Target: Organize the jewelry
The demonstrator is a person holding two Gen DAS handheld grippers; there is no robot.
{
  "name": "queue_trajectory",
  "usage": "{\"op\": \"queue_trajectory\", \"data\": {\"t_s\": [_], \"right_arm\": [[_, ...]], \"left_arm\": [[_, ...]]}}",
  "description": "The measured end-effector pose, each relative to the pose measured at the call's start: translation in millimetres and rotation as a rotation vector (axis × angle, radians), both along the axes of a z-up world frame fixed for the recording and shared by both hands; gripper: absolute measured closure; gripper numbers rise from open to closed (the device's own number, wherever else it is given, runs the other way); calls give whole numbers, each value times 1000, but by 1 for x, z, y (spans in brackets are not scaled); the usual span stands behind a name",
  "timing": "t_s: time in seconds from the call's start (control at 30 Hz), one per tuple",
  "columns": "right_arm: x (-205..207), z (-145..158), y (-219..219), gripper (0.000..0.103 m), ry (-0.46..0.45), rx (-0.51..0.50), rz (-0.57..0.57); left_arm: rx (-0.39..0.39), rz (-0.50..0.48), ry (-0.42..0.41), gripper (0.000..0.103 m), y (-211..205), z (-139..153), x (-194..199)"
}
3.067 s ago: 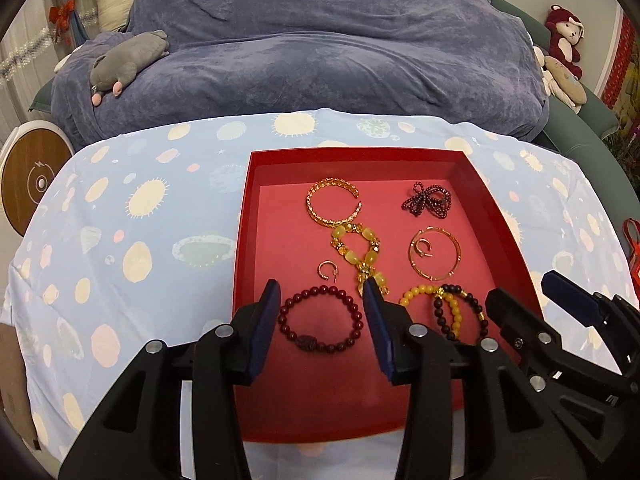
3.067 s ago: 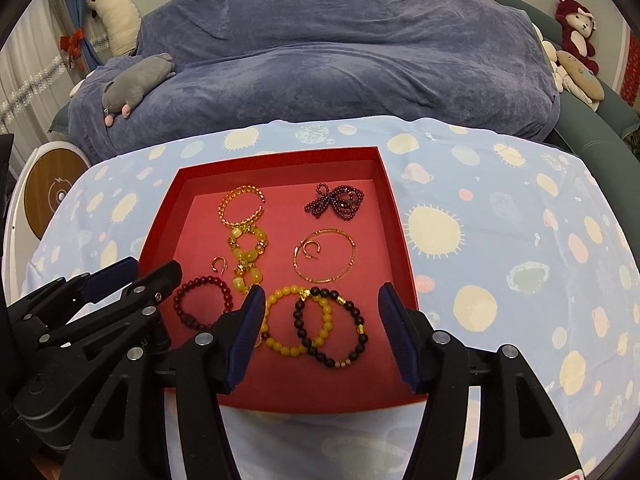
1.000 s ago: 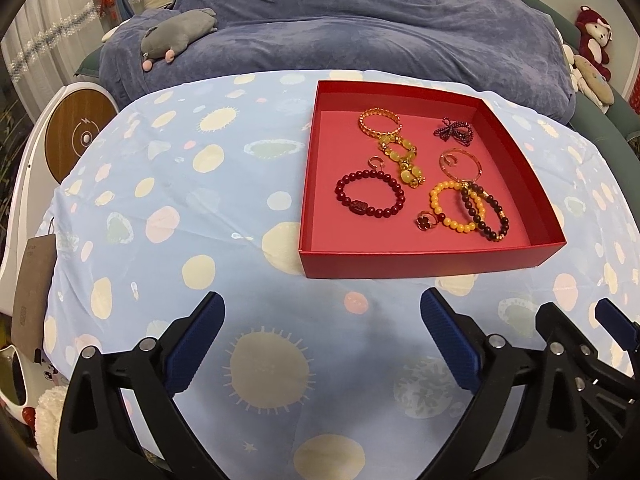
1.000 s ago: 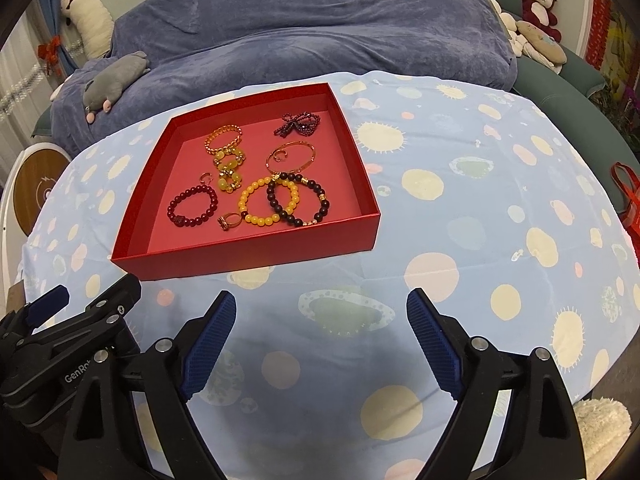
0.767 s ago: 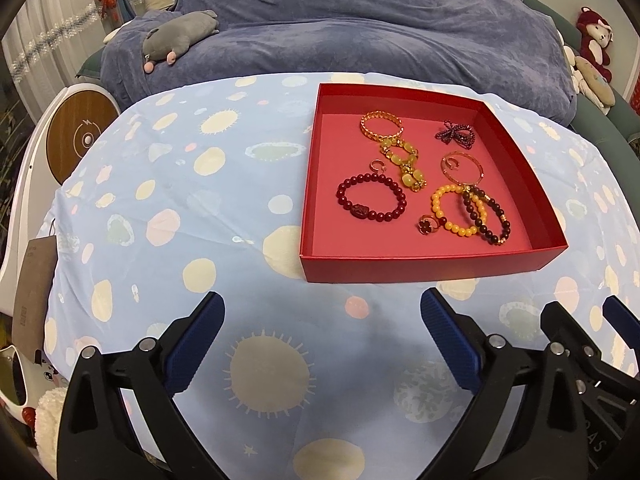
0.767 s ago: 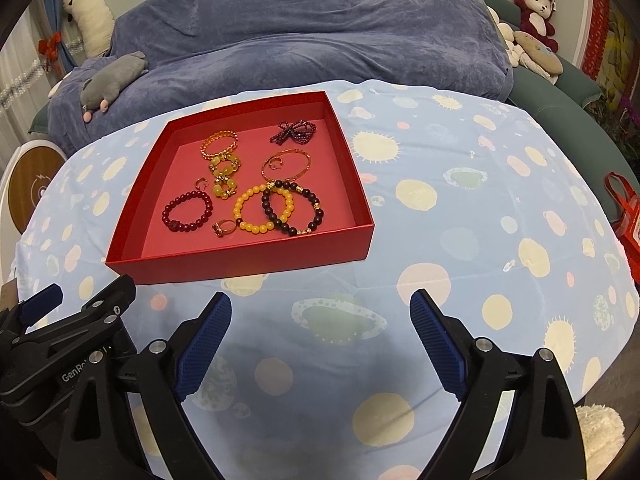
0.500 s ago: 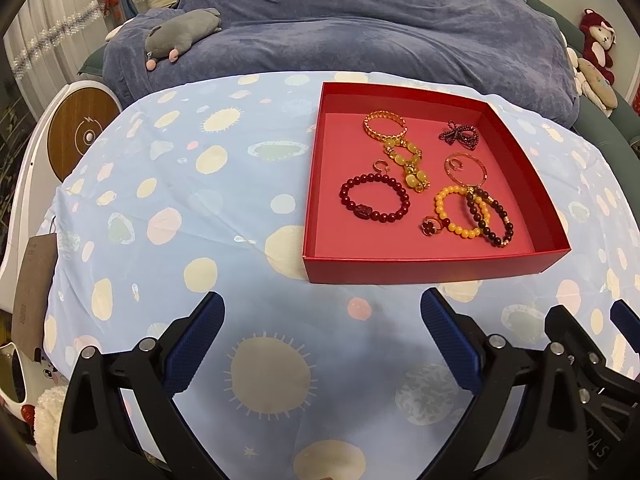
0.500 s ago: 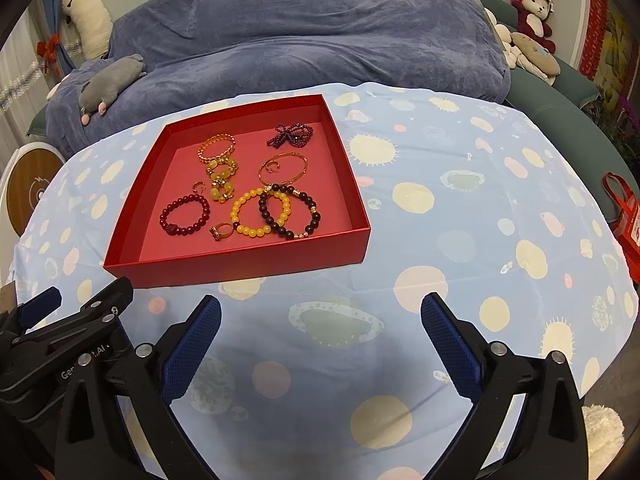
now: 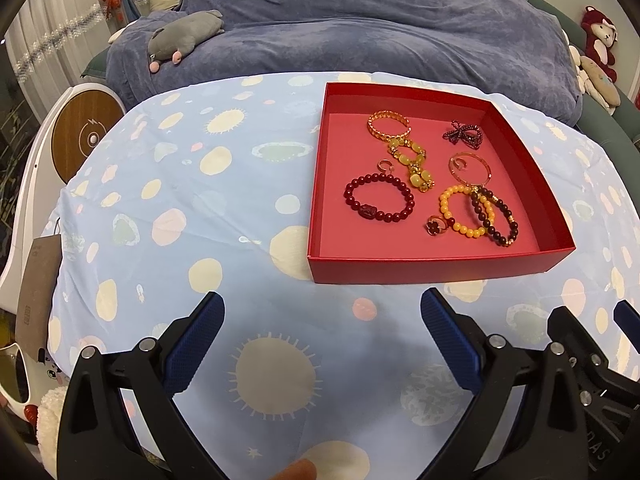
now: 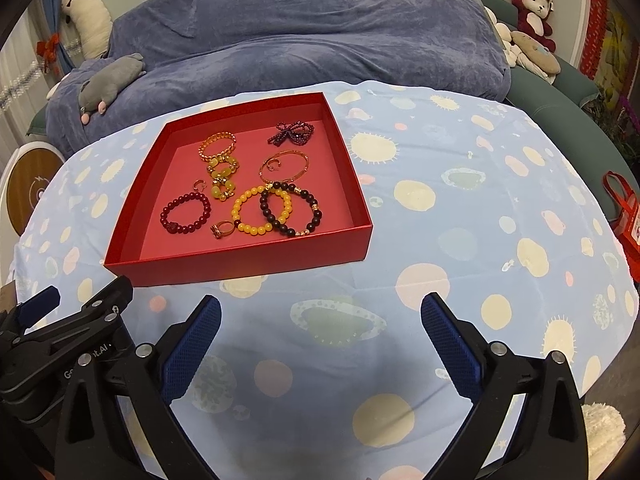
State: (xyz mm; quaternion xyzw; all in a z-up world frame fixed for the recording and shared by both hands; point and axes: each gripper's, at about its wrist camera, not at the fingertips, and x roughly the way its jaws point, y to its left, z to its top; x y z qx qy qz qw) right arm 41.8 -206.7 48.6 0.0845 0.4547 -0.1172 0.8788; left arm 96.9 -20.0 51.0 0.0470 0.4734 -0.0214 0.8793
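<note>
A red tray (image 9: 436, 269) (image 10: 240, 258) sits on the spotted blue cloth and holds the jewelry. Inside lie a dark red bead bracelet (image 9: 378, 202) (image 10: 186, 213), a yellow bead bracelet (image 9: 460, 212) (image 10: 260, 210), a dark bead bracelet (image 9: 496, 218) (image 10: 290, 210), a flower ring (image 9: 436, 225) (image 10: 221, 229), gold bracelets (image 9: 389, 125) and a beaded bow (image 9: 463, 133) (image 10: 291, 133). My left gripper (image 9: 322, 344) and my right gripper (image 10: 320, 344) hang wide open over bare cloth in front of the tray, with nothing between their fingers.
A blue-covered sofa (image 10: 304, 28) with a grey plush toy (image 9: 184, 36) runs behind the table. A round wooden-faced device (image 9: 86, 138) stands at the left, soft toys (image 10: 532, 4) at the back right, and a red bag (image 10: 626, 216) beside the table's right edge.
Both grippers have drawn back from over the tray to the cloth in front of it. The right jaws spread a little wider during the last second. The jewelry has stayed put.
</note>
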Motion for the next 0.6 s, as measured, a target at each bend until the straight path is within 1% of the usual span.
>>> {"op": "queue_trajectory", "data": {"t_s": [0.27, 0.6], "right_arm": [[0, 0, 1, 6, 4, -2, -3], [0, -1, 0, 7, 5, -1, -3]], "left_arm": [[8, -12, 6, 8, -1, -3, 0], [1, -9, 8, 8, -1, -4, 1]]}}
